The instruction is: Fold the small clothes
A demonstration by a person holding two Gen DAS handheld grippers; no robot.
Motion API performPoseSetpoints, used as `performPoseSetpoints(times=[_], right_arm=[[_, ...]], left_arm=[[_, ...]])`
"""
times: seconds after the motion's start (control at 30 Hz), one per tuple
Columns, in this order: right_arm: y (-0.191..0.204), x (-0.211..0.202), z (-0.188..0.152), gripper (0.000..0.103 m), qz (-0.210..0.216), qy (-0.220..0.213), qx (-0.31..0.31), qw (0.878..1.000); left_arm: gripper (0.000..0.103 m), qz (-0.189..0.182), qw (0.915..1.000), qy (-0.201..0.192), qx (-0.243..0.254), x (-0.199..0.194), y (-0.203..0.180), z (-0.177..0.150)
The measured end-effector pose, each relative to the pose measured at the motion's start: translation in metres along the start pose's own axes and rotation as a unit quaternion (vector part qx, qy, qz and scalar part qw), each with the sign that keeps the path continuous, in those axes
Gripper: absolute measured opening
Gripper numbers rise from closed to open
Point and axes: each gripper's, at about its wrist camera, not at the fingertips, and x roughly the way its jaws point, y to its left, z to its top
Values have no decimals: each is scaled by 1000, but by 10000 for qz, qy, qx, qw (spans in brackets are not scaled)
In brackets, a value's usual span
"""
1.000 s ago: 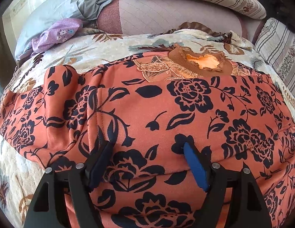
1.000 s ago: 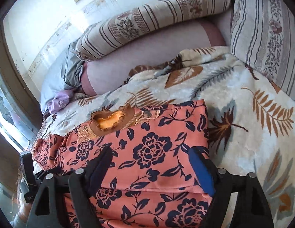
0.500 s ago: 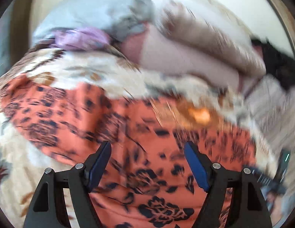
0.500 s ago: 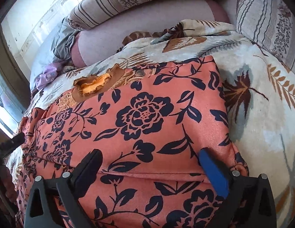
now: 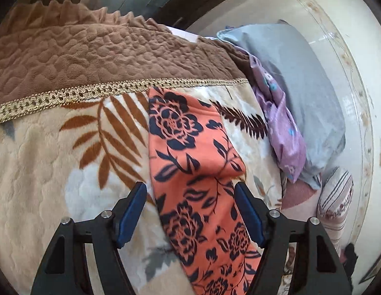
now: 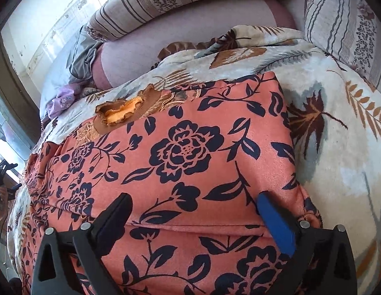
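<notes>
The orange top printed with dark blue flowers (image 6: 185,152) lies flat on the cream leaf-patterned plush blanket (image 6: 337,147), filling the centre and lower left of the right wrist view, brown ruffled collar (image 6: 119,110) at upper left. The right gripper (image 6: 195,211) stands spread wide over its lower part, pinching nothing. The left gripper (image 5: 190,209), jaws closing but apart, straddles a sleeve (image 5: 190,162) running up the frame's middle.
</notes>
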Motion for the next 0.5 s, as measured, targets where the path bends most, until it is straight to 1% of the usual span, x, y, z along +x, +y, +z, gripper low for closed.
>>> performPoseSetpoints(times=[0.1,0.17,0.2,0.23,0.27,0.3,0.33,0.4,0.43,0.5], right_arm=[[2,1,0,102,-53,7,-42,10000],[2,1,0,102,-54,5,-38,10000],[2,1,0,102,-55,5,-39,10000],[2,2,0,102,-63,7,-41,10000],[3,2,0,102,-79,11,-46,10000],[3,3,0,102,-95,17,-56,9999],[4,3,0,102,-108,21,-63,9999],[3,3,0,102,-105,22,-59,9999],[3,3,0,102,-91,18,-48,9999],[3,3,0,102,-97,19,-49,9999]], left_arm=[[72,-21,10000,49,-44,19,4,13],[72,-22,10000,26,82,27,2,18],[70,47,9998,19,173,29,0,20],[49,222,9994,-18,270,31,-2,22],[8,537,9979,-12,360,34,-2,25],[5,769,9963,30,387,38,0,29],[5,732,9966,17,382,37,0,30],[4,888,9943,-160,575,26,-13,26],[4,940,9920,-278,800,17,-25,22],[4,939,9832,-545,1470,-6,-65,7]])
